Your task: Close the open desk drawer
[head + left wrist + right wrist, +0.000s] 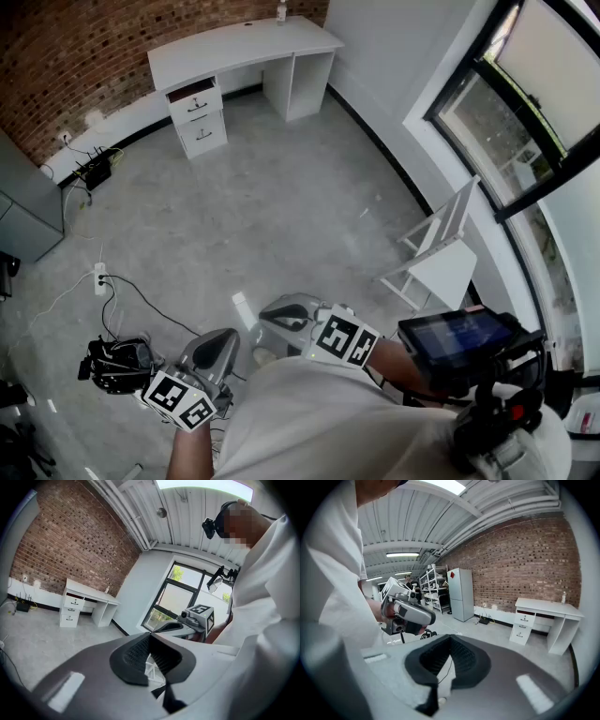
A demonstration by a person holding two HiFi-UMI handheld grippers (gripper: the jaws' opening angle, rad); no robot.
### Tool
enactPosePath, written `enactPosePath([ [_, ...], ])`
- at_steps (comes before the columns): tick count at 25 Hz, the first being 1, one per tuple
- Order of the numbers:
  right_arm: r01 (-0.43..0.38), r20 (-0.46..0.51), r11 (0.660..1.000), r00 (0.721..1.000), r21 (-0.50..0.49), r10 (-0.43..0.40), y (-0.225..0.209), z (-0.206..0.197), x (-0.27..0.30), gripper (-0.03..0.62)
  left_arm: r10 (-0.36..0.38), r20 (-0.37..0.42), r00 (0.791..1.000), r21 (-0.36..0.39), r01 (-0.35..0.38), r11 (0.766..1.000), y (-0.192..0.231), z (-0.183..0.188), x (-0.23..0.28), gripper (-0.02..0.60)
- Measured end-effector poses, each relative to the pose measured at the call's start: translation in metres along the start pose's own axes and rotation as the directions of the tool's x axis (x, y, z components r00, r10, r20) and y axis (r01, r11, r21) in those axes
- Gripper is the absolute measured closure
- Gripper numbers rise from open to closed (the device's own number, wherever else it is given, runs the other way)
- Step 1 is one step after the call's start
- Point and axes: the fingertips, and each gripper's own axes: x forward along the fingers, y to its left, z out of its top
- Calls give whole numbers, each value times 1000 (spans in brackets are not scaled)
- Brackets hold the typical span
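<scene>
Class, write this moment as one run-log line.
stage: far from desk | top drawer: open | left claw: shut, empty | right claw: shut, empty

"What is the person wearing?"

"A loose white shirt (309,427), plus a black headset (213,524) strapped over the head."

"And the tools in the hands?"

"The left gripper (150,641) and right gripper (450,641) match: smooth grey shells with black ribbed fingers (133,656). Each carries a white cube (345,339) printed with black square markers."
</scene>
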Motion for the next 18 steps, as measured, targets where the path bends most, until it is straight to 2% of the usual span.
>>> enactPosePath([
  [4, 32, -5, 999, 999, 37, -32, -4, -10, -21, 592, -31, -15, 999, 22, 31, 999, -14, 5, 15, 581],
  [7, 34, -5, 998, 999, 46, -34, -12, -14, -26, 592, -26, -25, 999, 33, 27, 999, -11, 3, 22, 581],
  [14, 1, -5, 999, 1000, 42, -1, -51, -12, -24, 592, 2, -34, 999, 75, 0, 997, 3, 14, 51, 581],
  [18, -55, 16, 997, 998, 50, 54, -82, -9, -23, 592, 31, -28, 999, 60, -30, 998, 19, 27, 79, 581],
])
